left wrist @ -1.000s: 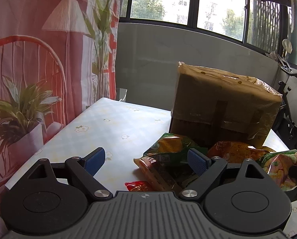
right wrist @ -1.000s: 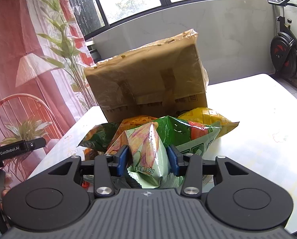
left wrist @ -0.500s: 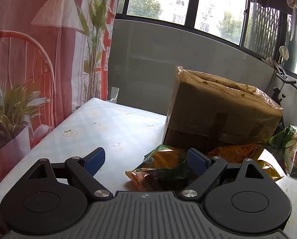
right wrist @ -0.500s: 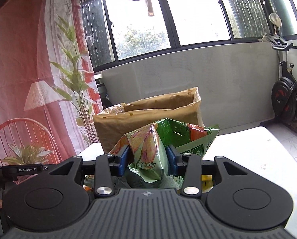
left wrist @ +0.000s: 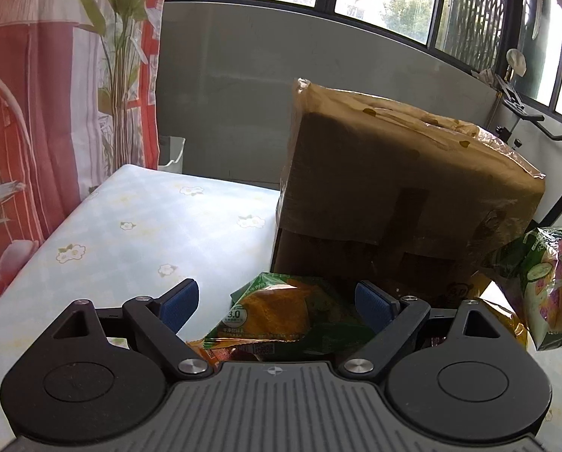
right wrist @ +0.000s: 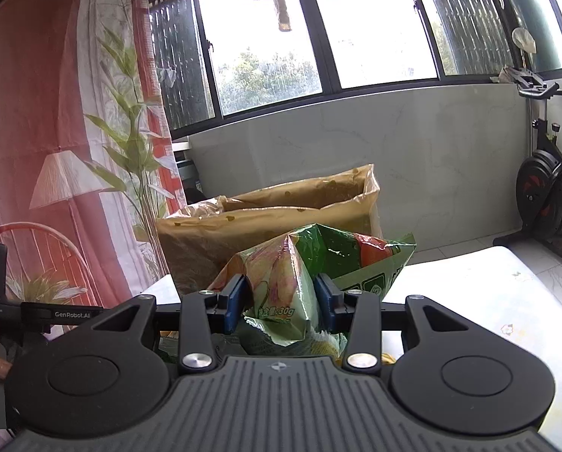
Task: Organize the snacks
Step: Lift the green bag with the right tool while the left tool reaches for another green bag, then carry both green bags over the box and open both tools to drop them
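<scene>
The right gripper [right wrist: 281, 297] pinches a green chip bag [right wrist: 303, 267] before the open brown box [right wrist: 281, 207], its contents hidden. Only the left wrist view shows the left gripper [left wrist: 277, 301], spread above a snack packet [left wrist: 281, 309] on the tabletop [left wrist: 130, 233].

Daylight from the far windows [right wrist: 375, 45] blows out the panes, leaves the near cardboard box [left wrist: 394, 196] shadowed, and fisheye distortion bends the edges.

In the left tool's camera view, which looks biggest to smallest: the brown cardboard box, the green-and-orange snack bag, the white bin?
1. Brown cardboard box, clearly largest.
2. Green-and-orange snack bag, though it lies nearest the camera.
3. White bin, but it stands farther off, so unsure.
</scene>
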`<state>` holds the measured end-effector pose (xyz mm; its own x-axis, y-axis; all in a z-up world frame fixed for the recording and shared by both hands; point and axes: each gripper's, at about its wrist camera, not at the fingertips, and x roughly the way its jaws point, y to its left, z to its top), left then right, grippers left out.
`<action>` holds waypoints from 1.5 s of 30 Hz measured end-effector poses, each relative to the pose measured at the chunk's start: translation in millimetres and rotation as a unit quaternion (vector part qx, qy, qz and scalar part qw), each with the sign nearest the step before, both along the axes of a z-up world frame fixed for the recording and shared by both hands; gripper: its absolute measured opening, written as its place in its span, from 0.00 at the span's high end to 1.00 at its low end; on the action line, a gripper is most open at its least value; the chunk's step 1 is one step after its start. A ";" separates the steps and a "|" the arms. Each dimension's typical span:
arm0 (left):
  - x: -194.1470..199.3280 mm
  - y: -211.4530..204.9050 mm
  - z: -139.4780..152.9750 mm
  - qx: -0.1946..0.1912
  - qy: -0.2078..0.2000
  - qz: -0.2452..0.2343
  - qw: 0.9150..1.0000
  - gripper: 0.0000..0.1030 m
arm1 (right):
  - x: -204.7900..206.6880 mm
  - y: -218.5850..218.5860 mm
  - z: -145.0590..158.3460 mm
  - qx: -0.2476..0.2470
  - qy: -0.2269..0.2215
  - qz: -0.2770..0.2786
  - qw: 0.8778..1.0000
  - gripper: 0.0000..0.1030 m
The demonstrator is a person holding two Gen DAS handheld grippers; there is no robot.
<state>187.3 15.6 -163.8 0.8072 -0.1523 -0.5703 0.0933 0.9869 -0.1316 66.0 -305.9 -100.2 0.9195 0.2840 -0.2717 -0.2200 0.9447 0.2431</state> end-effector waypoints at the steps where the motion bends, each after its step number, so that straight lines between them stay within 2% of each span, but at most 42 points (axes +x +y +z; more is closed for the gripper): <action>1: 9.8 -0.7 -6.5 -0.004 0.010 -0.001 1.000 0.11 | 2.4 0.3 -3.2 0.001 0.005 0.001 1.000 0.59; 7: 52.3 -0.9 -34.9 -0.022 0.058 -0.004 0.998 0.11 | 11.9 -2.9 -16.1 0.004 0.030 0.007 1.000 0.59; 13: 65.6 -2.4 -54.1 -0.027 0.093 -0.025 0.995 0.12 | 19.2 -6.8 -19.6 0.007 0.047 0.008 0.999 0.59; 17: 57.3 -5.2 -51.0 -0.006 0.080 -0.042 0.996 0.28 | 23.6 -7.3 -20.5 0.008 0.052 0.006 0.999 0.59; 21: 40.1 1.0 -42.3 -0.001 0.070 -0.042 0.997 0.30 | 24.3 -5.2 -17.4 0.006 0.050 0.009 0.999 0.59; 27: 14.0 13.8 -11.8 0.003 0.030 -0.037 0.999 0.31 | 17.1 -6.6 -9.8 0.004 0.037 0.010 0.999 0.59; 33: -15.0 15.1 44.1 0.011 -0.041 -0.041 0.998 0.31 | 3.6 -6.7 10.9 0.004 0.009 0.020 1.000 0.59; 39: -31.0 5.2 104.8 0.001 -0.123 -0.049 0.991 0.31 | -5.0 -8.0 42.2 0.002 -0.037 0.024 0.999 0.59; 45: -17.2 -14.8 135.7 -0.002 -0.155 -0.067 0.986 0.31 | 11.2 -10.0 72.7 -0.005 -0.072 0.029 0.997 0.59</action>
